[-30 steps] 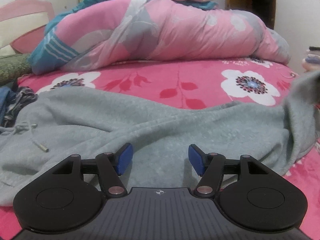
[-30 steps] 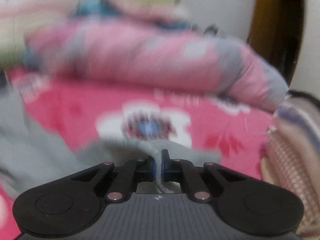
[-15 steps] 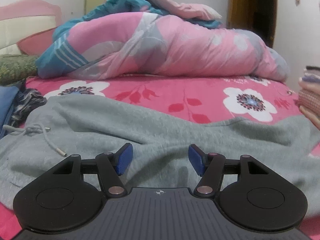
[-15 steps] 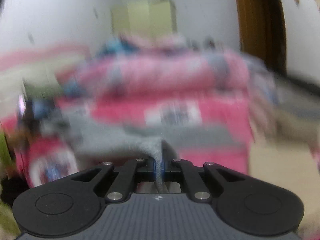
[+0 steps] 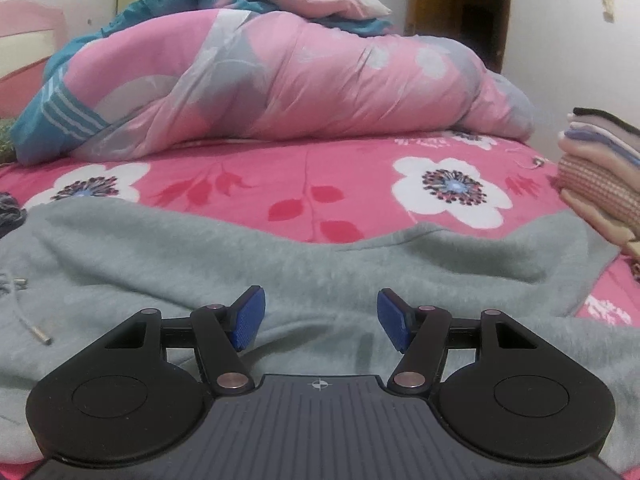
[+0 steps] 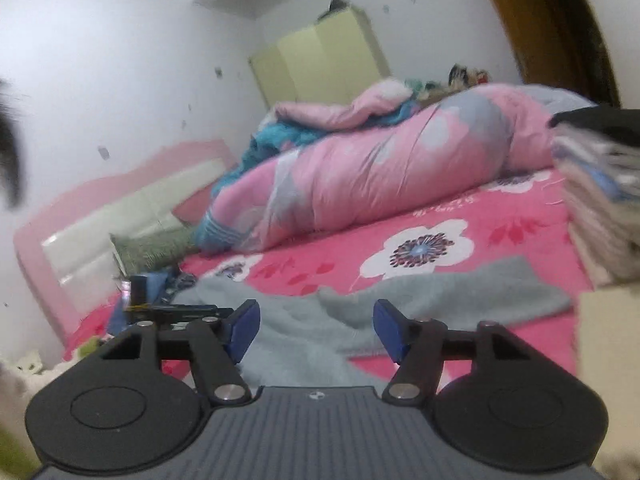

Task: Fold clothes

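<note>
Grey sweatshirt (image 5: 320,264) lies spread on the bed (image 5: 304,176), thick fleece: soft, floppy, light, will sag and drag. Left claw (image 5: 320,318) wide and empty just above it; right claw (image 6: 316,330) opening, nothing between its pads. I'd pinch hem or sleeve edge, not mid-panel.

soft even indoor light, left view sharp, right view blurred, fisheye-bent edges

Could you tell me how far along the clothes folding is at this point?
Done: a folded stack sits at the bed's right edge. In hand: nothing; the right gripper is opening empty and the left gripper is open. Left: the grey hoodie lies spread, sleeve outstretched.
</note>
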The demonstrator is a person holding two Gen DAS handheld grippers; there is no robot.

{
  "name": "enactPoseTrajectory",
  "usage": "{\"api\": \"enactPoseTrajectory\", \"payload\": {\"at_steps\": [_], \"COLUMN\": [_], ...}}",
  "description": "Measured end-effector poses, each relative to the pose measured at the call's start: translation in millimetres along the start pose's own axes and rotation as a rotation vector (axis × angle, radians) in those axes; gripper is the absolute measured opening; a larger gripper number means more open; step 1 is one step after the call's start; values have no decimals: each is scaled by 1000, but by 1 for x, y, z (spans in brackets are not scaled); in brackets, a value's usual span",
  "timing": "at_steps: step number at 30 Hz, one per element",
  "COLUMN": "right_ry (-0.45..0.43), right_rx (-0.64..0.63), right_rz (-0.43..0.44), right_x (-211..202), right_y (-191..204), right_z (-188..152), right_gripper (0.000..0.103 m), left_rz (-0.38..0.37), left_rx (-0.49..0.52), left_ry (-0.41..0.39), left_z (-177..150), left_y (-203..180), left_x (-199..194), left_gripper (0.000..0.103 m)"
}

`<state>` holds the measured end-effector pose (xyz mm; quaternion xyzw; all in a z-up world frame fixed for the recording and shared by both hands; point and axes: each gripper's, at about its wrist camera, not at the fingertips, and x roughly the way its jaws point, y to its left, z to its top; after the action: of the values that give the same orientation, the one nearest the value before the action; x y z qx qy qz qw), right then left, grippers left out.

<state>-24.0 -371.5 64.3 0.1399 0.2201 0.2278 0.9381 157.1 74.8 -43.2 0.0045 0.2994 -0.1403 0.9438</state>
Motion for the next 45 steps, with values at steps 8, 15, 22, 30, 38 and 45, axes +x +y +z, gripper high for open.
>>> {"api": "enactPoseTrajectory", "payload": {"at_steps": [8, 15, 22, 30, 38, 45], "right_ry": [214, 530, 757, 526, 430, 493], "right_rx": [-102, -311, -525, -738, -688, -753], "right_rz": [130, 143, 119, -62, -312, -396], "right_x": [238, 430, 470, 431, 480, 497], "right_y": [7, 42, 44, 81, 46, 37], "right_z": [49, 32, -8, 27, 49, 24], "right_gripper": [66, 75, 64, 4, 4, 39], "left_rz": [153, 265, 268, 403, 454, 433], "left_rx": [-172, -269, -328, -300, -318, -345], "left_ry": [-78, -123, -191, -181, -125, -118], "left_z": [8, 5, -9, -17, -25, -28], "left_y": [49, 120, 158, 168, 180, 185], "left_x": [-2, 6, 10, 9, 16, 12], "left_gripper": [62, 62, 62, 62, 62, 62]}}
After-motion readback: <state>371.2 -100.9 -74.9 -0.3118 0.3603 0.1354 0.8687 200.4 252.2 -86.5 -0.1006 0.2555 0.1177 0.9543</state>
